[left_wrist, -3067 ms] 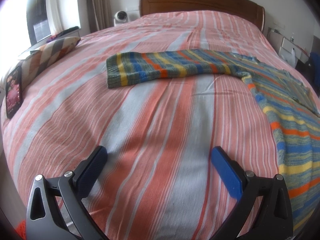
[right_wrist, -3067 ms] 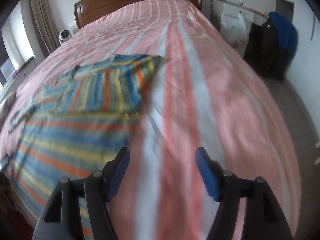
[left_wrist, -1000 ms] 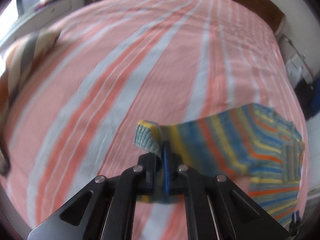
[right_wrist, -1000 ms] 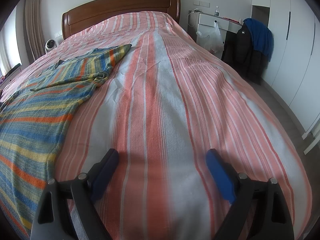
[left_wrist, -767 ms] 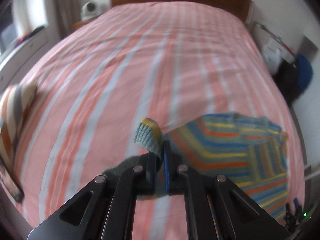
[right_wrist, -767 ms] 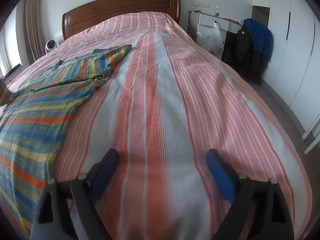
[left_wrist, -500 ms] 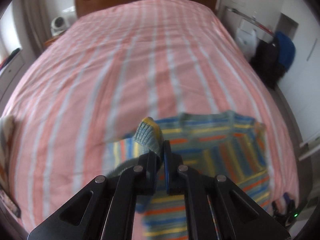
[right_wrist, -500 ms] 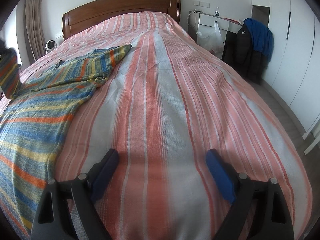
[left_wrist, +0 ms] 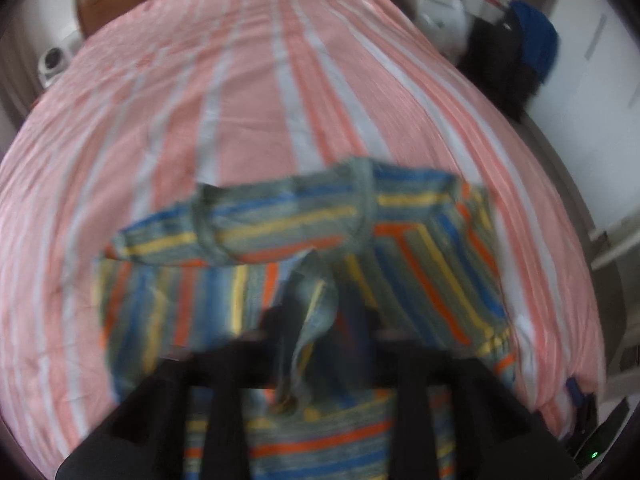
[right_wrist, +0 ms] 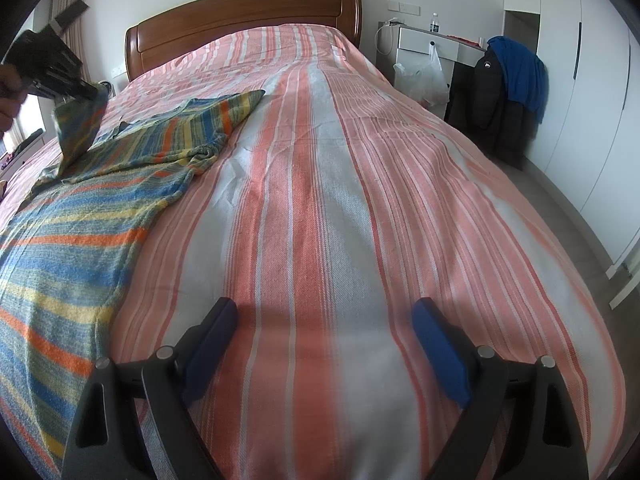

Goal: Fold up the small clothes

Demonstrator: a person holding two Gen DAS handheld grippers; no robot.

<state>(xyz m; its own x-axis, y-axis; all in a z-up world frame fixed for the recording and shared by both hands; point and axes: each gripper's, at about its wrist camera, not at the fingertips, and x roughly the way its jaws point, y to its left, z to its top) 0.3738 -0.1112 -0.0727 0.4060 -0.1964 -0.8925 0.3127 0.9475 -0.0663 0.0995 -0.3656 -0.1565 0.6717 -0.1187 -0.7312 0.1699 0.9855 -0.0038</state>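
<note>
A striped knit sweater [left_wrist: 400, 240] in blue, yellow, orange and grey lies on the bed [left_wrist: 280, 80]. In the blurred left wrist view my left gripper [left_wrist: 318, 320] hovers over the sweater's body. Its jaws are opening, and the sleeve [left_wrist: 316, 304] hangs loose between them. The right wrist view shows that gripper [right_wrist: 94, 94] at the far left, raised above the sweater [right_wrist: 80, 208], with the sleeve [right_wrist: 78, 128] draping down from it. My right gripper [right_wrist: 324, 340] stands open over bare bedspread, with nothing between its fingers and the sweater to its left.
The pink and white striped bedspread [right_wrist: 320, 200] runs up to a wooden headboard [right_wrist: 240, 12]. Right of the bed stand a white nightstand [right_wrist: 432, 44], a plastic bag [right_wrist: 420, 76], dark and blue jackets [right_wrist: 504, 92] and white wardrobe doors [right_wrist: 580, 80].
My left gripper carried the sleeve sideways from the open bedspread to above the sweater's body, and its jaws have parted from the cuff. The right gripper has not moved.
</note>
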